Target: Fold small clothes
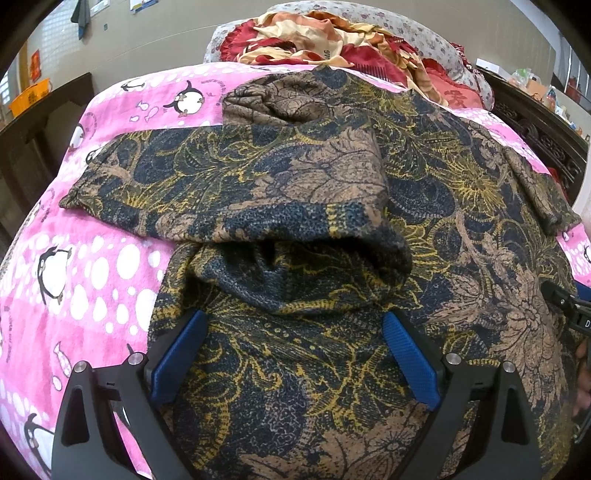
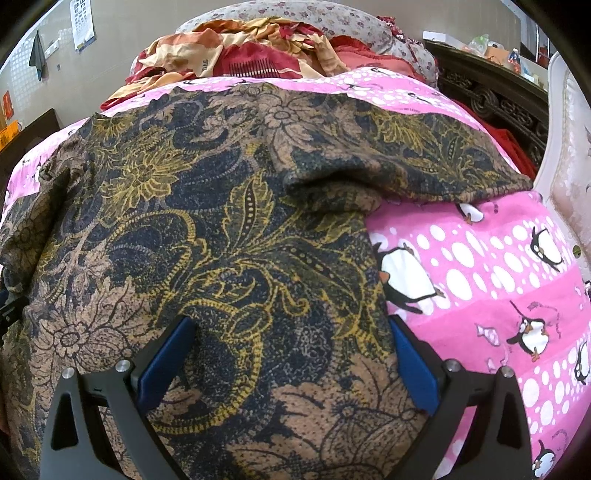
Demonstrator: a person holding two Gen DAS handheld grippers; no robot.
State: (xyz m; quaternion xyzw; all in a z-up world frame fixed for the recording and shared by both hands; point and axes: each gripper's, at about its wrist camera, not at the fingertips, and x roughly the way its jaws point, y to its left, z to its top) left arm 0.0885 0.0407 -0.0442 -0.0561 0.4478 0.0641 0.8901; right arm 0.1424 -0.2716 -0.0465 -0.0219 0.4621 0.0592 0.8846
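Observation:
A dark floral top point(image 1: 332, 206) in navy, tan and yellow lies spread on a pink penguin blanket point(image 1: 92, 266). Its left sleeve point(image 1: 155, 184) is folded across the body toward the left. My left gripper point(image 1: 295, 325) is open just above the top's lower part, with blue pads wide apart and nothing between them. In the right wrist view the same top point(image 2: 207, 240) fills the left and middle, with its right sleeve point(image 2: 424, 162) bunched toward the blanket point(image 2: 498, 277). My right gripper point(image 2: 291, 332) is open over the top's right edge and holds nothing.
A heap of red and cream bedding point(image 1: 332, 40) and a flowered pillow point(image 2: 332, 22) lie at the far end. A dark carved headboard point(image 2: 491, 99) stands at the right. A dark table point(image 1: 44, 110) with an orange basket point(image 1: 29, 96) is at the left.

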